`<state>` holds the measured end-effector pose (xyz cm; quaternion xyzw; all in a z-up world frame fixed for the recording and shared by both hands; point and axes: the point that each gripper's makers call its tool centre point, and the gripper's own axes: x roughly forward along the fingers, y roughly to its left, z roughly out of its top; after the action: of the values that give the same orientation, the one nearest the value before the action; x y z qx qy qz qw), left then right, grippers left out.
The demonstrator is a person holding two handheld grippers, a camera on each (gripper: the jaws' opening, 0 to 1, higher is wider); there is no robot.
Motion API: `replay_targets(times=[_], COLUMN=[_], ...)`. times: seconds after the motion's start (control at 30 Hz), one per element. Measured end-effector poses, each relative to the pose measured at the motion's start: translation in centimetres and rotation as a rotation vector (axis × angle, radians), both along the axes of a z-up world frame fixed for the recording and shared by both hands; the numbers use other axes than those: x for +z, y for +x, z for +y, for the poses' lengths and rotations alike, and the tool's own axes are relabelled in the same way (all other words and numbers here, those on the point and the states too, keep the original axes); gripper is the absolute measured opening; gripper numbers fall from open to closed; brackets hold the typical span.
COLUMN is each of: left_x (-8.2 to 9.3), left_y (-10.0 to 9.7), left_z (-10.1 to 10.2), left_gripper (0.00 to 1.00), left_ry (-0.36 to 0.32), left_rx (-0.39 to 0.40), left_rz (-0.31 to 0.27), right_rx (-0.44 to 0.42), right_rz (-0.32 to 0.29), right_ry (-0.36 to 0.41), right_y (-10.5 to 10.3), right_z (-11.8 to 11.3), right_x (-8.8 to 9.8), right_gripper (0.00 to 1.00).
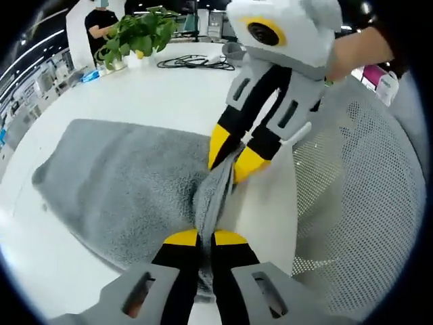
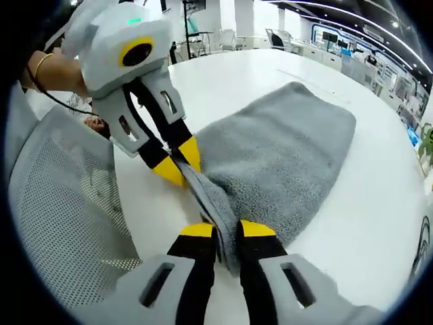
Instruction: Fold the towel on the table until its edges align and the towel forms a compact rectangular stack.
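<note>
Grey towel (image 1: 128, 183) pinched by both tools, mesh chair (image 1: 358, 203) beside, plant (image 1: 139, 34) beyond

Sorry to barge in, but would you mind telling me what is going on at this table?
A person is folding a grey towel on a white table with two hand-held grippers. The left gripper and the right gripper are both shut on the towel's near edge, close together, with a stretch of cloth pulled taut between them. The rest lies flat. A mesh chair stands beside the table.
</note>
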<state>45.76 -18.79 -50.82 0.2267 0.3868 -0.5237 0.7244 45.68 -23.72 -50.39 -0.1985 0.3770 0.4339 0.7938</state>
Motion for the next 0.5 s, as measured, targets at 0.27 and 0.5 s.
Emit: replay_targets(times=[0.27,0.5], left_x=[1.0,1.9], left_y=[0.4,0.6], left_z=[-0.1,-0.3], left_gripper=[0.05,0.05], left_ry=[-0.045,-0.079], left_rx=[0.041,0.070], left_rz=[0.047,0.079], right_rx=[0.053,0.131], right_rz=[-0.113,-0.287], right_ry=[-0.054,-0.194], right_y=[-0.7,0.1], right_z=[0.1,0.2], right_x=[0.9,1.2], right_gripper=[0.24,0.25])
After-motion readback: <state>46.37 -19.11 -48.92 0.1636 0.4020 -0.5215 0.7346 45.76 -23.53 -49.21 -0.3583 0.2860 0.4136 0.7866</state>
